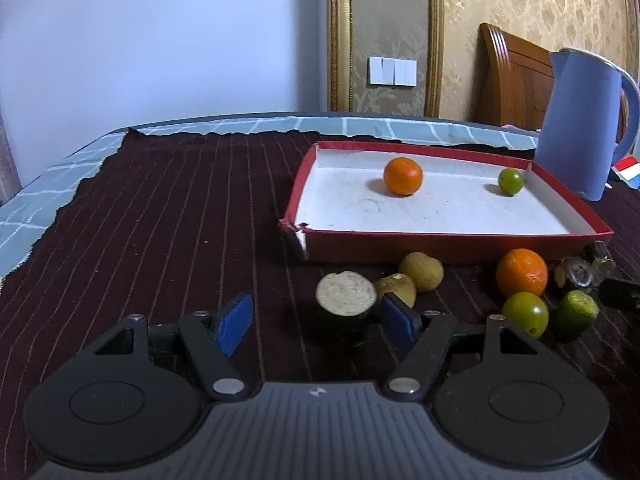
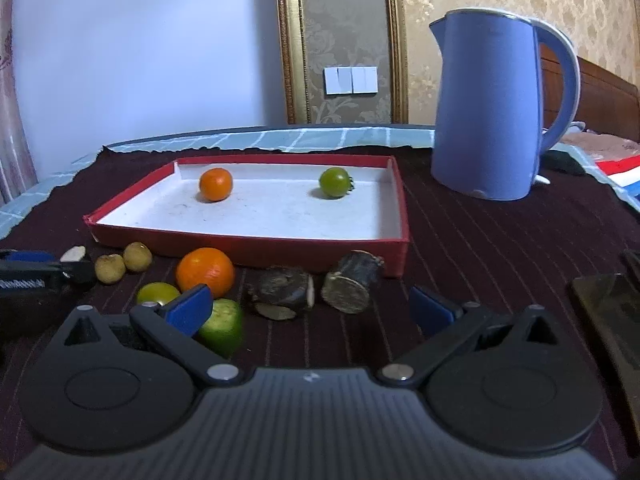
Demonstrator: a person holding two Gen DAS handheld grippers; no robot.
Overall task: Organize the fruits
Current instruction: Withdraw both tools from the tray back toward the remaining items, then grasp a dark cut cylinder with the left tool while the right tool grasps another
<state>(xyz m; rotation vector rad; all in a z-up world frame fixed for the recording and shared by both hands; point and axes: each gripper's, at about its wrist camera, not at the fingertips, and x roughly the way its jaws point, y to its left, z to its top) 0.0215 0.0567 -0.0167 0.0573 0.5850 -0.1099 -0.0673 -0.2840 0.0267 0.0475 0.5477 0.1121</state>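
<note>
A red tray [image 1: 448, 242] [image 2: 248, 246] with a white floor holds an orange [image 1: 403, 176] [image 2: 216, 184] and a green tomato [image 1: 511, 181] [image 2: 335, 182]. In front of it lie a second orange [image 1: 522, 273] [image 2: 205, 272], two green fruits [image 1: 525, 314] [image 1: 576, 314], two tan longans [image 1: 422, 271] [image 2: 137, 257] and a dark cut stump [image 1: 346, 304]. My left gripper [image 1: 316, 322] is open, with the stump between its fingers, untouched. My right gripper [image 2: 310, 310] is open and empty, its left pad over a green fruit [image 2: 222, 326].
A blue kettle [image 1: 580, 128] [image 2: 492, 108] stands right of the tray. Two dark wood pieces [image 2: 286, 292] [image 2: 352, 284] lie in front of the tray. A dark flat object [image 2: 608, 312] sits at the right. The dark striped cloth [image 1: 180, 220] covers the table.
</note>
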